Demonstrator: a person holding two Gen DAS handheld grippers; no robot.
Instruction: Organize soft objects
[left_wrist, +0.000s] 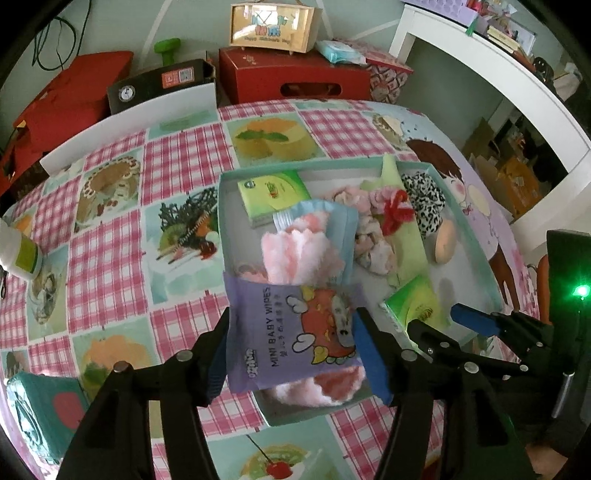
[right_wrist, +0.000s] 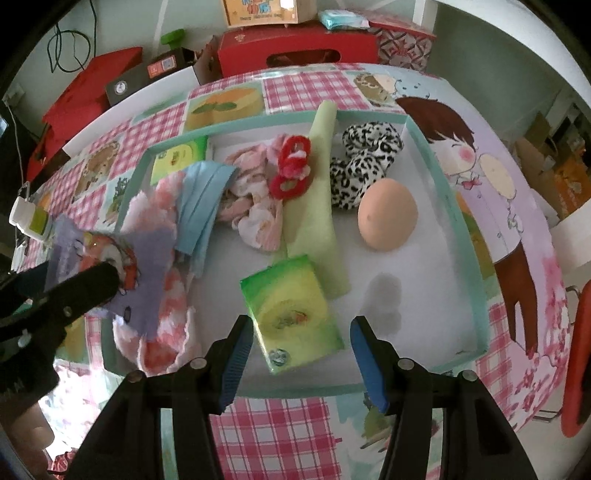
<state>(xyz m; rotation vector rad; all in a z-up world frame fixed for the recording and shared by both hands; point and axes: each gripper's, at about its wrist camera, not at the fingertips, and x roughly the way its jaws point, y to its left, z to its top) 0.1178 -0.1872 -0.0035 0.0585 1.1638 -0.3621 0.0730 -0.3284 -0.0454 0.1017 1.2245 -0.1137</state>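
The left gripper (left_wrist: 291, 343) stood at the tray's (right_wrist: 448, 206) near-left corner, the purple wipes pack (left_wrist: 295, 332) between its jaws; whether the pads pressed it was unclear. The right gripper (right_wrist: 301, 354) hung open over a green tissue pack (right_wrist: 291, 314) inside. Placing seemed underway; next, likely release. Farther in, the pink fluffy cloth (left_wrist: 295, 251) hid things beneath.

**Soft daylight, strong fisheye bend**

Both views are evenly lit and slightly washed out. Straight edges bow, and dark corners ring each picture. A green lamp (left_wrist: 580, 291) flares at the right edge of the left view. The purple wipes packet (right_wrist: 110, 254) is blurred; faint shadows fall inside the tray (right_wrist: 436, 236).
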